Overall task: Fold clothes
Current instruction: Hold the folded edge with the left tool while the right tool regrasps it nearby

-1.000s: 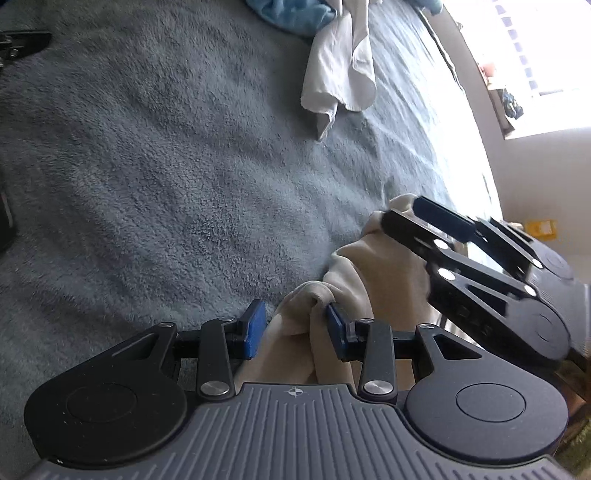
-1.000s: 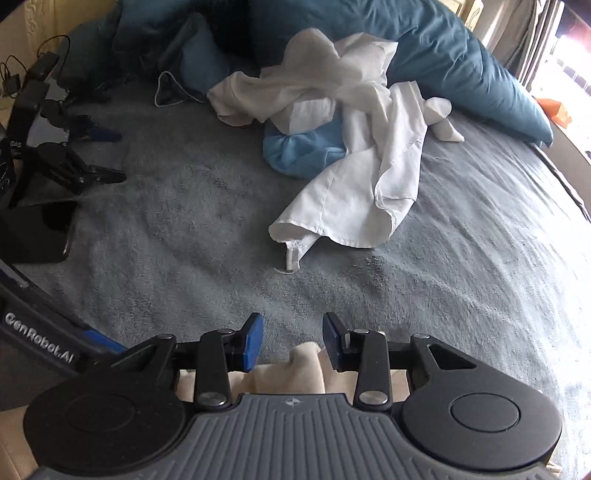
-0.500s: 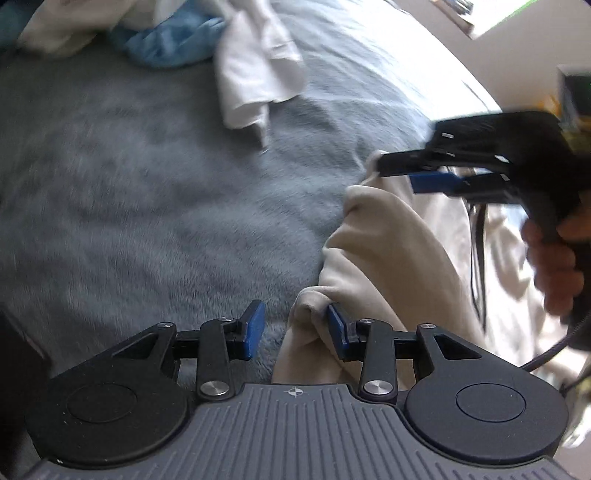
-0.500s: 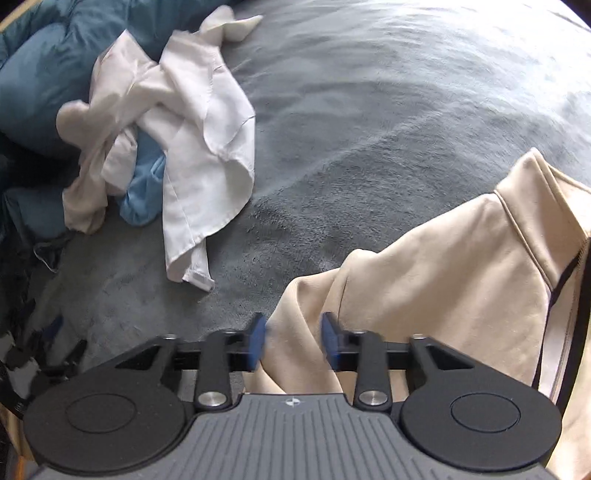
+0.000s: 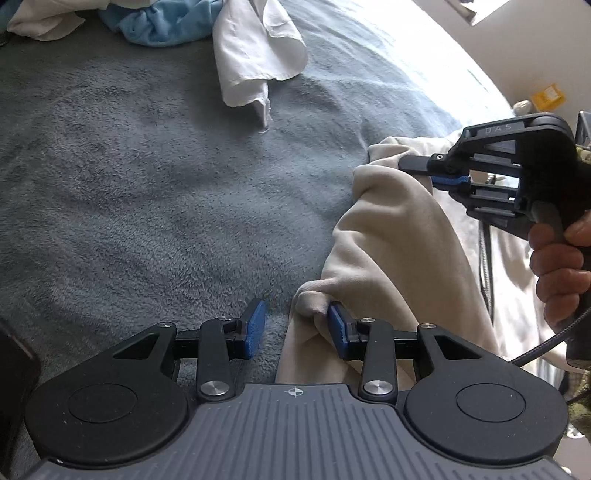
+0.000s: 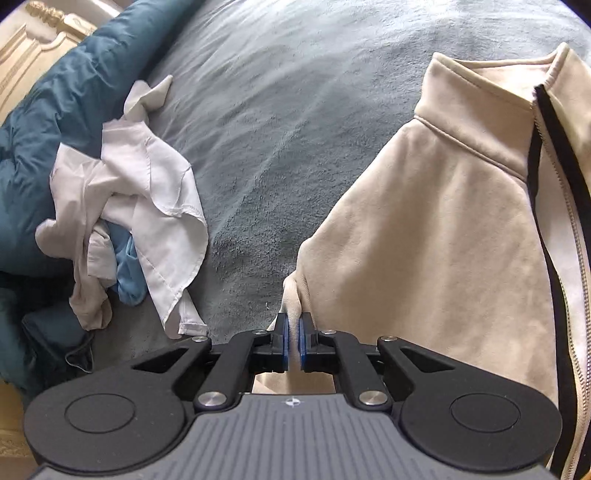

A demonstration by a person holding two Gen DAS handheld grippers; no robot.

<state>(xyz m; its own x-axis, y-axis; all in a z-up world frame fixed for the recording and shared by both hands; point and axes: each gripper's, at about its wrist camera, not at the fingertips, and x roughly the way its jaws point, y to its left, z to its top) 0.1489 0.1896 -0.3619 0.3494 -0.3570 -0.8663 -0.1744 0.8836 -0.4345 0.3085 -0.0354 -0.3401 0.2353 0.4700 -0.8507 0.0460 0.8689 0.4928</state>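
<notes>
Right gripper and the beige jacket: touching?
Touching. The right wrist view shows the right gripper shut on a fold of the beige jacket.

1 beige zip jacket [image 6: 443,229] lies on 1 grey bed blanket [image 5: 147,184]. 1 white shirt [image 6: 155,199] and 1 light blue garment [image 5: 162,26] sit bunched together in 1 heap, so 3 pieces of clothing can be counted in all; whether the white cloth is more than 1 piece cannot be told. 1 dark teal duvet [image 6: 55,110] lies behind the heap. 2 grippers show: 1 left gripper [image 5: 295,326] and 1 right gripper [image 6: 292,341], each with 2 blue-padded jaws. 1 hand [image 5: 561,269] is visible. 1 black zip strip [image 6: 546,206] runs down the jacket.
</notes>
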